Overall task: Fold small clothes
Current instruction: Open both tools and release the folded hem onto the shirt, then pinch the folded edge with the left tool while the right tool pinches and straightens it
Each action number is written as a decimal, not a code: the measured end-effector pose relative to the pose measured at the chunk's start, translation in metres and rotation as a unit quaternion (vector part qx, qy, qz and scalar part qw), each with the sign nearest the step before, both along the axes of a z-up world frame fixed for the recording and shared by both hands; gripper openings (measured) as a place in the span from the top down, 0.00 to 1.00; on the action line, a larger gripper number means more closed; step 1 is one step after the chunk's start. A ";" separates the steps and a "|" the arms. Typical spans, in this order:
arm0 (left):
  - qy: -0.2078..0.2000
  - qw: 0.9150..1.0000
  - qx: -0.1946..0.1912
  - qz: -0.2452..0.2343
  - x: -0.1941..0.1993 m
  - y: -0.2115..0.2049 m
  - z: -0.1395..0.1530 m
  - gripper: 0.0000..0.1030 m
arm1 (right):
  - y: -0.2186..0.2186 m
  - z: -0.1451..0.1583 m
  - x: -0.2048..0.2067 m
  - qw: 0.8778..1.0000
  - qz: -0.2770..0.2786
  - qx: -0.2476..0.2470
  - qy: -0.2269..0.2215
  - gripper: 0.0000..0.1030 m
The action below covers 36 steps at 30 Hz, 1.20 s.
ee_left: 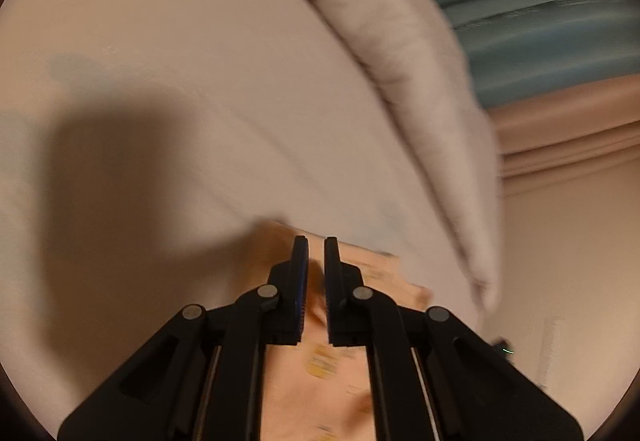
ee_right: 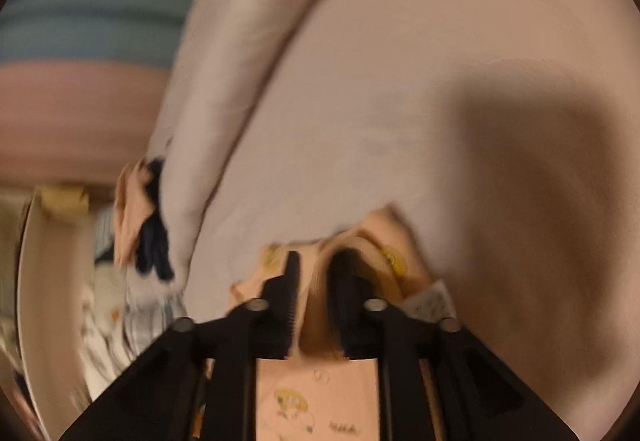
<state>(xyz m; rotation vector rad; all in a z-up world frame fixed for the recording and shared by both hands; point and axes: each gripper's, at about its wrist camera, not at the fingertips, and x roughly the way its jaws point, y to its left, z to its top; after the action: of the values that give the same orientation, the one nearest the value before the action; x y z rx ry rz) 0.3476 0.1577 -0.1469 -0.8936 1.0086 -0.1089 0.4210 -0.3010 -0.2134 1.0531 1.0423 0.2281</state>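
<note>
1. The garment (ee_right: pixel 320 393) is looking light, thin and limp — a soft knit that is sagging wherever it is not being held; I judge it is calling for pinches at an edge or corner, two holds apart along one hem, so the cloth is hanging flat between them.
2. The ribbed band (ee_right: pixel 316 281) is looking thicker and firmer than the body; I judge it the surest place to be gripping, since it is unlikely to be slipping off toothed pads.
3. The right gripper (ee_right: pixel 314 269) is standing slightly parted, with that band bunching between its fingers; whether the pads are pressing it I cannot tell.
4. The left gripper (ee_left: pixel 316 253) is showing a narrow slit between its fingers; nothing is visibly caught there.
5. The garment is lying on the bed (ee_left: pixel 200 61) right under both grippers — peach-pink, printed with small yellow cartoon figures, blurred in both views.
</note>
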 end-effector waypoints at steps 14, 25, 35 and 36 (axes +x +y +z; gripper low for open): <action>-0.123 0.974 0.055 -0.181 -0.074 -0.042 0.050 0.92 | 0.034 0.088 -0.094 0.924 0.192 -0.215 -0.250 0.51; -0.051 0.961 0.136 -0.237 -0.004 -0.125 -0.002 0.93 | 0.118 0.037 -0.041 0.897 0.293 -0.285 -0.170 0.68; -0.062 0.980 0.173 -0.079 0.029 -0.029 0.027 0.92 | 0.042 0.062 -0.037 0.889 0.126 -0.401 -0.180 0.68; -0.062 0.980 0.170 -0.081 0.020 -0.020 0.028 0.92 | 0.036 0.062 -0.043 0.889 0.130 -0.399 -0.182 0.68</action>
<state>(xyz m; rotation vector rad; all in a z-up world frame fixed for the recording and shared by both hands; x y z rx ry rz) 0.3678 0.1381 -0.1186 -0.4867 0.9468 -0.1251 0.3778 -0.2654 -0.1510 0.1103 0.8067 0.1752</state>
